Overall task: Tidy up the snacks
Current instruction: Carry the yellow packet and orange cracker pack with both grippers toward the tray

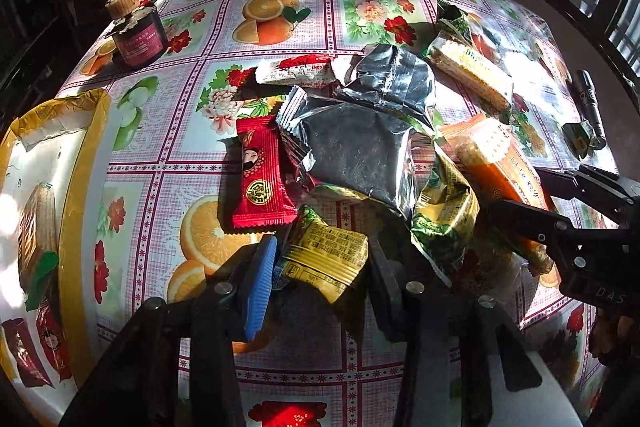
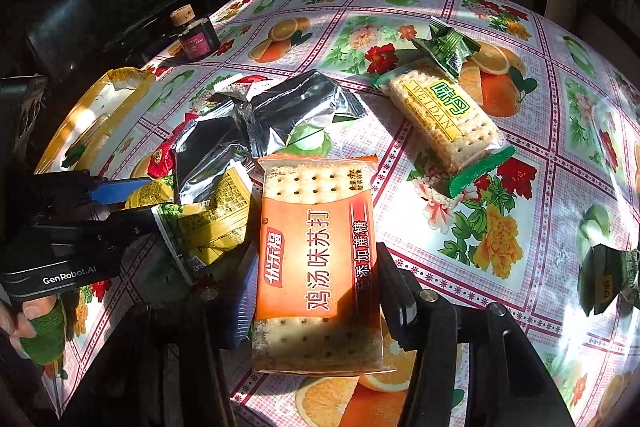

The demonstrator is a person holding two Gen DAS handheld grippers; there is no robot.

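I've got the right gripper (image 2: 316, 291) with jaws straddling the orange cracker pack (image 2: 318, 263) mid-bench, light and brittle so I'll pinch its long edges gently, while the left gripper (image 1: 320, 267) nips the crinkly yellow packet (image 1: 326, 259).

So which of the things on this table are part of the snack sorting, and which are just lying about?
Part of the job:
orange cracker pack
green cracker pack
yellow snack
red candy
silver packets
yellow-rimmed box

Just lying about:
dark jar
black flashlight
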